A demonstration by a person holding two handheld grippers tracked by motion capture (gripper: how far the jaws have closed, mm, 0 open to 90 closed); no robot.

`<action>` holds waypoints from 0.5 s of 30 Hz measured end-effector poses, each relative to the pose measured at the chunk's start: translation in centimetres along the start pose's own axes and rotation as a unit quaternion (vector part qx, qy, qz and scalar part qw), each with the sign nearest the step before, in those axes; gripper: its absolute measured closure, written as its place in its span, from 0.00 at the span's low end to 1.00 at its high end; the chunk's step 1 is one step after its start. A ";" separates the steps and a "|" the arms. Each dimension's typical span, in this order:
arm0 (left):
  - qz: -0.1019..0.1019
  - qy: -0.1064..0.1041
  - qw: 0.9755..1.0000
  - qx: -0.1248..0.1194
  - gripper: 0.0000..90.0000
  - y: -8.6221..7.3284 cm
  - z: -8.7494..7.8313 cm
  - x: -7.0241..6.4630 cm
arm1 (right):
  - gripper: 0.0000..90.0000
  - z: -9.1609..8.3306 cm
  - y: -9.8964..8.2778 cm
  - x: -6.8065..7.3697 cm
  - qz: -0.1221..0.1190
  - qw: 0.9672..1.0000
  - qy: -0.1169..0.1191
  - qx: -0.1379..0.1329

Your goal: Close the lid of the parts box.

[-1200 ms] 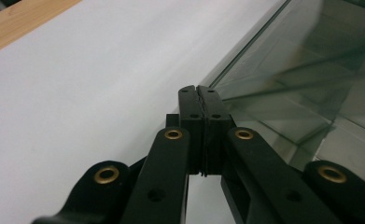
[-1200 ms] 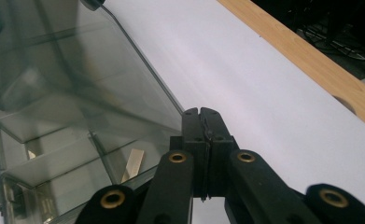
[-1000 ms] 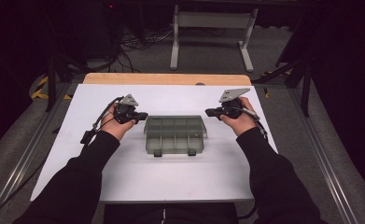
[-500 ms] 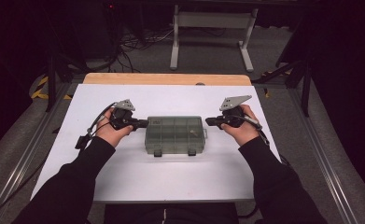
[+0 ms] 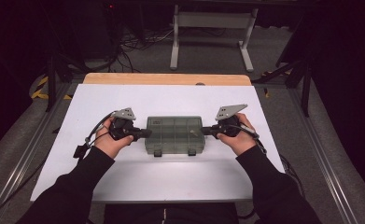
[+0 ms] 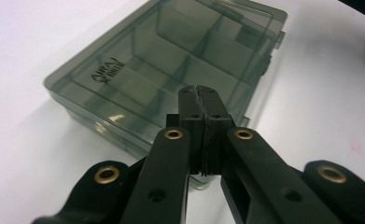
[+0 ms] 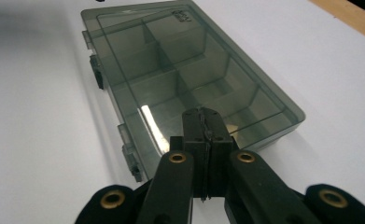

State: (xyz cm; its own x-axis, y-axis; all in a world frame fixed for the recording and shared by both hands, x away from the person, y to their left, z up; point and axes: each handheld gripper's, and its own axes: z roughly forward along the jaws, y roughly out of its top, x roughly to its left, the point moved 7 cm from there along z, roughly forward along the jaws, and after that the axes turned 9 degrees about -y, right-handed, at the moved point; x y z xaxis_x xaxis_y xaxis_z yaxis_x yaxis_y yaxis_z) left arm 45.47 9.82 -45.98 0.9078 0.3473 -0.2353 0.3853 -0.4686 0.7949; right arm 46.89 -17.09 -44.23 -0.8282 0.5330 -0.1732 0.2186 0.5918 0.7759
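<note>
A smoky, see-through plastic compartment box (image 5: 174, 134) lies closed on the white table, its two latches facing the person. My left gripper (image 5: 146, 133) is at the box's left end, jaws shut with nothing between them; its tips (image 6: 200, 93) hang over that end of the box (image 6: 171, 60). From the other side, my right gripper (image 5: 203, 131) points at the box's right end, also shut and empty. In the right gripper view the tips (image 7: 201, 114) sit over the near end of the lid (image 7: 180, 70). Whether either gripper touches the lid I cannot tell.
The white table top (image 5: 171, 172) has a wooden strip (image 5: 166, 78) along its far edge. Metal rails run along both sides of the table. A white stand (image 5: 208, 32) and cables lie on the floor beyond. Free white surface surrounds the box.
Both grippers have moved inward toward the box, the left one rightward and the right one leftward, until their tips reach its two ends. The box has not moved.
</note>
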 end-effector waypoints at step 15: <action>-0.004 -0.011 0.999 0.031 1.00 -1.6 0.6 -1.2 | 1.00 0.6 -1.1 1.7 -0.002 1.000 0.017 0.013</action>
State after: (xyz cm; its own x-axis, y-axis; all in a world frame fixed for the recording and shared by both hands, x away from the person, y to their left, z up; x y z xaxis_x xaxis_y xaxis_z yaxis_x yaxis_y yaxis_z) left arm 43.87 9.68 -47.25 0.9080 0.3333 -0.2538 0.4009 -0.5150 0.7577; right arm 45.53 -16.45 -45.72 -0.8457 0.5106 -0.1554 0.2284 0.6094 0.7593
